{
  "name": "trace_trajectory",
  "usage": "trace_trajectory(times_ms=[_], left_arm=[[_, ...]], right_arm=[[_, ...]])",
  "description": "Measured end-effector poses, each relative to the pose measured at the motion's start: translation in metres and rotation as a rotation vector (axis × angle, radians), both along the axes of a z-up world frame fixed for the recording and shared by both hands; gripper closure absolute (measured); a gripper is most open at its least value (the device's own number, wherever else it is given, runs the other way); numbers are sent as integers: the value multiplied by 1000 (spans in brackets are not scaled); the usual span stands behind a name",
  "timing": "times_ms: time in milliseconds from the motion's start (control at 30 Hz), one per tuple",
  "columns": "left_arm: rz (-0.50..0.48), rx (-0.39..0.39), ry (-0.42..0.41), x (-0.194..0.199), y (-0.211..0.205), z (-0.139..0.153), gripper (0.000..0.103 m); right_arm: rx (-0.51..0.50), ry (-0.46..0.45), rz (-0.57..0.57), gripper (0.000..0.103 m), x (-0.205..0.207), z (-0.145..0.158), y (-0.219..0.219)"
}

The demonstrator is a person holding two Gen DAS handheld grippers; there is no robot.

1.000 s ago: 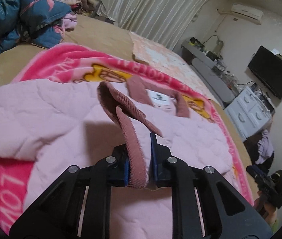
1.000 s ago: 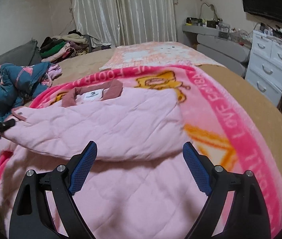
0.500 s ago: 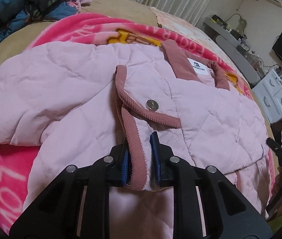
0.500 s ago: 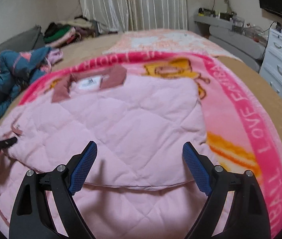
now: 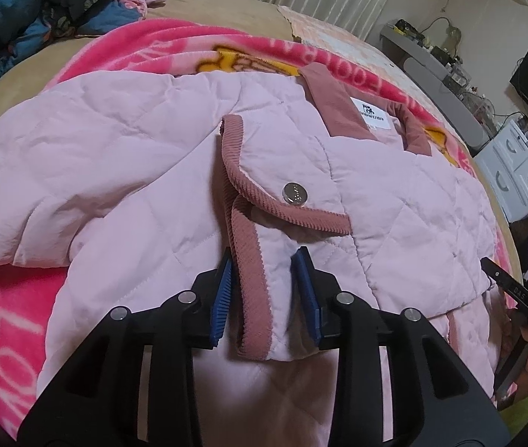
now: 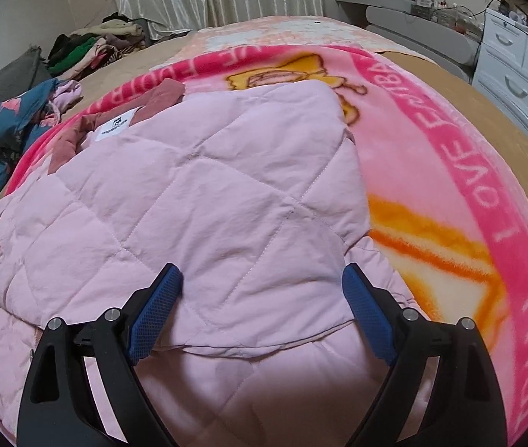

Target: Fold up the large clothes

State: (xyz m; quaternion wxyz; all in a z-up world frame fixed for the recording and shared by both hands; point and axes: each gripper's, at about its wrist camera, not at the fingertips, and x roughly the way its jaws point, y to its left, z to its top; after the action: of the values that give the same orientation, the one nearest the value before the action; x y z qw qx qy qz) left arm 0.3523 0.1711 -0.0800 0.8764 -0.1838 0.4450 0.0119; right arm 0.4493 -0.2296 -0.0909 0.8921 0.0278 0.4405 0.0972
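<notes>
From the left wrist, the left gripper [image 5: 265, 292] is opening, its blue pads parting from the ribbed corduroy cuff [image 5: 250, 298] between them; better it lets the sleeve settle flat across the pink quilted jacket [image 5: 122, 156] before lifting clear. From the right wrist, the right gripper [image 6: 262, 313] hangs wide open, holding nothing, over the jacket's puffy, diamond-stitched fold, spread on a fleecy pink blanket [image 6: 461, 186] on the bed.

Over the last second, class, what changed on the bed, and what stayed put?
The left tool lowered the sleeve cuff onto the pink jacket; its jaws are opening, the cuff lying loose between them. The right tool dropped closer, open. The pink blanket stayed.
</notes>
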Motion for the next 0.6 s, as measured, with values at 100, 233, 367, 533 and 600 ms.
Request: trace_trajectory(times_ms=[100,233,367,533,600], left_arm=[[1,6,2,-3,-2,5,70],[0,0,-2,-8,-5,12,56],[-10,0,-10,-14,-10,21,43],[-15,10,-17,-22,-17,32,23],[-8,17,-22,-25,-18,38,10]], right_arm=[[13,-20,0,15,-13,11,-2],[84,-37,-5,13,-27,27,-8],[98,-67,-2,6,-39,44,-6],[118,-105,8,4,-50,62,-4],[127,-113,13,4,-53,67,-3]])
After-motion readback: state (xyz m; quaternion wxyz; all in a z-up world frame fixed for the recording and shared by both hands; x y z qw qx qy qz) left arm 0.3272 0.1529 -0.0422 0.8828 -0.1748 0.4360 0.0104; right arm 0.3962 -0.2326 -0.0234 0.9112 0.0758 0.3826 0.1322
